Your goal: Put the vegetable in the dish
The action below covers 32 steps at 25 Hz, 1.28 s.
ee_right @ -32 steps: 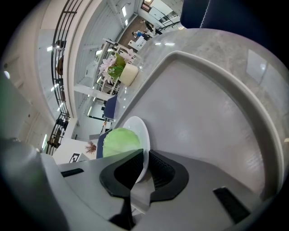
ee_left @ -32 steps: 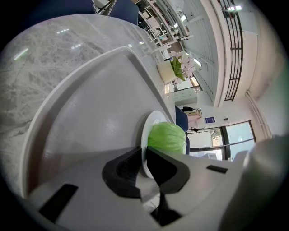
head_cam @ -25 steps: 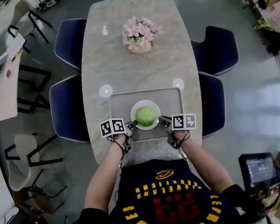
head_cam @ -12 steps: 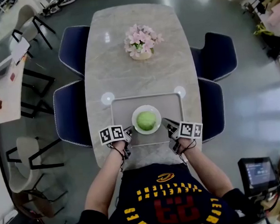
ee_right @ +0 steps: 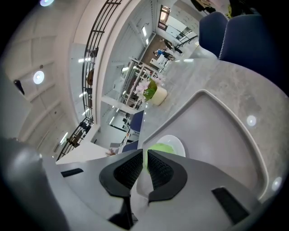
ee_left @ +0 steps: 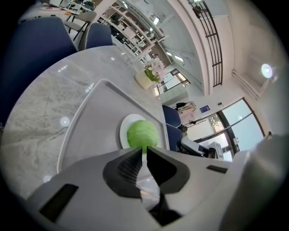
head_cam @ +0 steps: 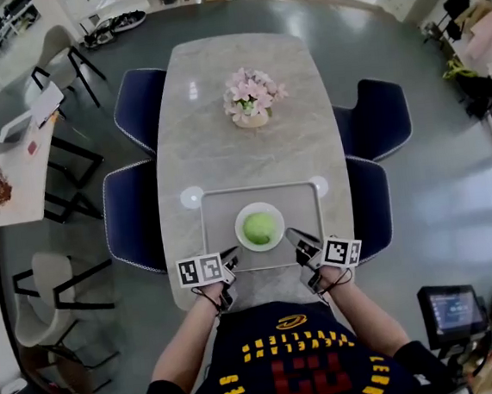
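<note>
Well, the marble table (head_cam: 224,150) is broad and looks steady, so I expect no trouble from it. The grey tray (head_cam: 217,212) lies flat on its near end, close to the edge where I stand. If I knock its near rim with either tool, I judge the tray could slide or tip towards me. The white dish (head_cam: 240,230) sits in the middle of the tray. It looks shallow and light, so a nudge could skate it across the smooth tray.

The green cabbage (head_cam: 259,228) already rests in the dish, and the task looks done. It is round, though, and I think that is the main risk: any jolt to the dish or tray may roll it over the low rim.

My left gripper (ee_left: 144,151) has its jaws together on nothing, and it hangs at the near left corner of the tray. My right gripper (ee_right: 145,155) is likewise closed and empty, over the near right corner and pointing at the dish. Both are near the dish but apart from it, so a careless swing inward is what would cause the upset.
</note>
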Each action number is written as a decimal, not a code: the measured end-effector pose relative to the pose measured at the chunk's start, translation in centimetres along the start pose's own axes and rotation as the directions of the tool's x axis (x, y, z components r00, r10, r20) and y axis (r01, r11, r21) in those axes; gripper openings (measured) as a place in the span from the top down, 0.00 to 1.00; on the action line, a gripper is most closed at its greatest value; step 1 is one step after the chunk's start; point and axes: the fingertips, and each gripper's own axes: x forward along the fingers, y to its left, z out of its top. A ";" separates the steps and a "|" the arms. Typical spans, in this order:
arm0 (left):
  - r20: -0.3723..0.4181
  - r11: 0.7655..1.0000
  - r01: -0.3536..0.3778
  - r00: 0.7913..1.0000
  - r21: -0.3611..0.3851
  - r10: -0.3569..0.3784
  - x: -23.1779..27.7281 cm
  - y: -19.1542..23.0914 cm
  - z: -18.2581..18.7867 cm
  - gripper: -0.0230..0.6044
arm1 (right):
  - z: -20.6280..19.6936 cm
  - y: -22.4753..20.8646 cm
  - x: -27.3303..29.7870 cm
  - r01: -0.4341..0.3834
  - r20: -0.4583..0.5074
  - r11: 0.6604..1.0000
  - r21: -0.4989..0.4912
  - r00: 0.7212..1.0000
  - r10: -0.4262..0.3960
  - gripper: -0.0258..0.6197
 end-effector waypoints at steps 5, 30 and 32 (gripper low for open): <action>0.029 0.993 0.065 0.997 0.096 -0.068 -2.0 -4.0 -0.4 0.91 | 0.3 3.7 -0.7 -0.087 0.015 0.993 -0.075 0.996 0.088 0.90; 0.245 0.864 0.250 0.891 0.437 -0.382 -9.7 -19.9 3.1 0.96 | 2.5 19.0 -5.2 -0.232 0.095 0.881 -0.413 0.951 0.295 0.91; 0.257 0.859 0.239 0.887 0.453 -0.382 -10.0 -20.2 3.5 0.96 | 2.6 19.7 -5.2 -0.227 0.088 0.865 -0.448 0.952 0.295 0.91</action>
